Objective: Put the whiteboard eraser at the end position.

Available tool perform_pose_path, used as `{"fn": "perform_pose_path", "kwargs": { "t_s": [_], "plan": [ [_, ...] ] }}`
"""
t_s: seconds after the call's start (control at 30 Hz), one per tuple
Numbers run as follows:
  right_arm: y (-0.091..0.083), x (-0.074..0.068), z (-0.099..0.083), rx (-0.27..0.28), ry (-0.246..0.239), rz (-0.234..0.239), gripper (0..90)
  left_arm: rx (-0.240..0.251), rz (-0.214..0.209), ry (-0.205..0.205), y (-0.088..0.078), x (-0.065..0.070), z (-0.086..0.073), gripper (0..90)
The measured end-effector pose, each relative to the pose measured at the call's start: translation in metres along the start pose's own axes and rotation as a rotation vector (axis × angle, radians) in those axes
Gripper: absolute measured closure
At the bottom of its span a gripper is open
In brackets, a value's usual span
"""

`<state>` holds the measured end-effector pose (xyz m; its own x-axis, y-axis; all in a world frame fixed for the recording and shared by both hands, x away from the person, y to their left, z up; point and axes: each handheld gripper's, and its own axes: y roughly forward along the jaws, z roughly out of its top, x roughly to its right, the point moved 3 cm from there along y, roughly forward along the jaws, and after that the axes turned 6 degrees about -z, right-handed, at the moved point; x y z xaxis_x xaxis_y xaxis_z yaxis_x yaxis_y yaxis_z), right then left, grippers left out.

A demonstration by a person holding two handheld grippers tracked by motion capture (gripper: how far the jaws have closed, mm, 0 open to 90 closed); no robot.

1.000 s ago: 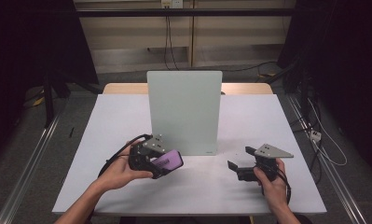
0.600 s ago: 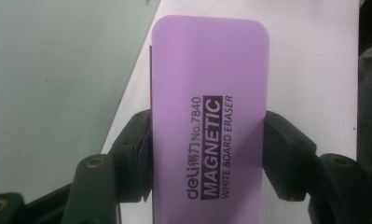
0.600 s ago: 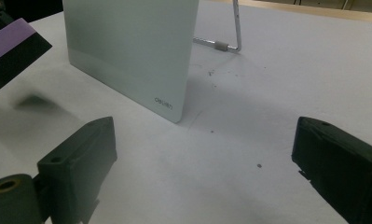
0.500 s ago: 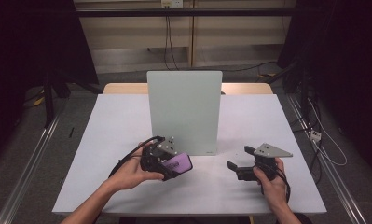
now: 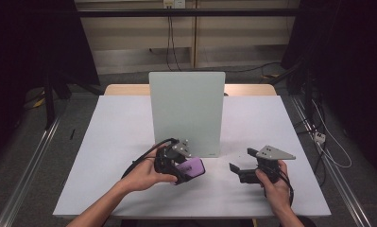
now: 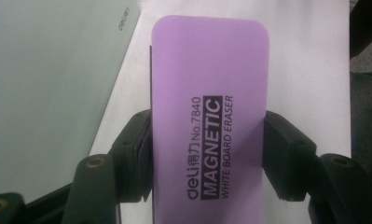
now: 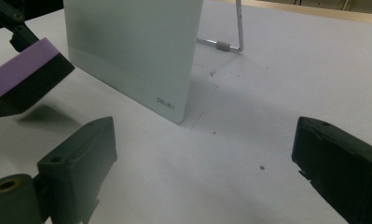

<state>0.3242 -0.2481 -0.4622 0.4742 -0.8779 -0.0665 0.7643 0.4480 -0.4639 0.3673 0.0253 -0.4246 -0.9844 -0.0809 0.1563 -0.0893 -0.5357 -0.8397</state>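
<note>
A purple magnetic whiteboard eraser (image 6: 210, 126) with a black felt underside is clamped between the jaws of my left gripper (image 5: 179, 166). It hangs a little above the table, just in front of the lower left part of the upright whiteboard (image 5: 187, 112). The eraser (image 5: 192, 168) and its shadow also appear at the left of the right gripper view, eraser (image 7: 25, 81) tilted. My right gripper (image 5: 242, 170) rests at the table's front right, open, nothing between its jaws. It points left toward the board's lower corner (image 7: 172, 109).
The whiteboard stands on a wire stand (image 7: 230, 32) in the middle of the white table (image 5: 120, 132). Small dark specks lie on the table near the board's corner. Free room lies to the left and right of the board.
My left gripper has carried the eraser rightward and slightly nearer the board's foot. The right gripper has stayed put.
</note>
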Motion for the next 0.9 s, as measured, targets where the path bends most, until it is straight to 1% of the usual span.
{"fn": "perform_pose_path", "kwargs": {
  "t_s": [0.03,0.07,0.1,0.13,0.17,0.2,0.23,0.27,0.3,0.33,0.37,0.4,0.43,0.47,0.5,0.53,0.57,0.6,0.63,0.67,0.7,0.73,0.77,0.8,0.83,0.9],
  "plan": [
    [0.0,0.0,0.0,0.0,-0.001,0.003,6.5,0.038,-0.038,-0.01,0.005,-0.001,0.001,40.9],
    [0.0,0.0,0.0,0.0,-0.002,0.004,6.5,0.029,-0.051,-0.011,0.006,-0.001,0.002,40.9],
    [0.001,0.0,0.0,0.0,-0.002,0.005,6.5,0.024,-0.056,-0.014,0.008,-0.001,0.002,40.9],
    [0.001,0.0,0.0,0.0,-0.001,0.006,6.5,0.023,-0.034,-0.014,0.011,-0.001,0.002,40.9],
    [0.001,0.0,0.0,-0.001,-0.002,0.006,6.5,-0.005,-0.039,-0.012,0.011,-0.001,0.002,40.9],
    [0.001,0.0,0.0,0.0,-0.003,0.007,6.5,-0.01,-0.045,-0.01,0.012,0.0,0.002,40.9],
    [0.001,0.0,0.0,0.001,-0.003,0.007,6.5,0.012,-0.04,-0.013,0.015,0.001,0.001,40.9],
    [0.0,0.0,0.0,0.001,-0.003,0.007,6.5,-0.014,-0.043,-0.009,0.014,0.001,0.002,40.9],
    [0.0,0.0,0.0,0.001,-0.004,0.007,6.5,0.016,-0.044,-0.018,0.017,0.001,0.002,40.9],
    [0.0,0.0,0.0,0.001,-0.003,0.005,6.5,-0.015,-0.048,-0.013,0.016,0.001,0.002,40.8],
    [0.0,0.0,0.0,0.002,-0.004,0.005,6.5,0.017,-0.06,-0.015,0.02,0.001,0.001,40.8],
    [0.0,0.0,0.0,0.004,-0.003,0.003,6.5,0.017,-0.06,-0.015,0.02,0.001,0.001,40.8],
    [0.0,0.0,0.0,0.004,-0.003,0.003,6.5,0.003,-0.077,-0.025,0.021,0.001,0.0,40.8],
    [0.0,0.0,0.001,0.003,-0.003,0.003,6.5,0.007,-0.051,-0.03,0.024,0.001,0.0,40.8],
    [0.0,0.0,0.001,0.003,-0.006,0.004,6.5,0.007,-0.056,-0.024,0.025,0.001,0.001,40.8],
    [0.0,-0.001,0.0,0.001,-0.004,0.004,6.5,-0.021,-0.054,-0.017,0.024,0.001,0.001,40.8],
    [0.0,-0.001,0.0,0.0,-0.005,0.004,6.5,-0.013,-0.047,-0.018,0.025,0.001,0.001,40.7],
    [0.0,-0.001,0.0,0.0,-0.005,0.005,6.5,0.003,-0.054,-0.026,0.027,0.001,0.001,40.7],
    [0.0,-0.001,0.0,0.0,-0.005,0.005,6.5,0.003,-0.054,-0.026,0.027,0.001,0.001,40.7],
    [0.0,0.0,0.0,0.0,-0.005,0.006,6.4,-0.01,-0.06,-0.018,0.028,0.0,0.001,40.8],
    [0.0,0.0,0.0,0.0,-0.004,0.006,6.4,0.003,-0.063,-0.015,0.032,0.001,0.002,40.8],
    [0.0,0.0,0.0,0.0,-0.001,0.005,6.4,-0.009,-0.047,-0.013,0.033,0.001,0.002,40.8],
    [0.0,0.0,0.0,0.001,-0.002,0.005,6.4,-0.009,-0.047,-0.013,0.033,0.001,0.002,40.8],
    [0.0,0.0,0.0,0.001,-0.003,0.005,6.4,-0.035,-0.045,-0.009,0.032,0.001,0.002,40.8],
    [0.0,0.0,0.0,0.001,-0.003,0.005,6.4,-0.01,-0.042,-0.009,0.034,0.001,0.002,40.8],
    [0.0,0.0,0.0,0.001,-0.004,0.005,6.4,-0.011,-0.042,-0.014,0.034,0.001,0.002,40.8]
  ]
}}
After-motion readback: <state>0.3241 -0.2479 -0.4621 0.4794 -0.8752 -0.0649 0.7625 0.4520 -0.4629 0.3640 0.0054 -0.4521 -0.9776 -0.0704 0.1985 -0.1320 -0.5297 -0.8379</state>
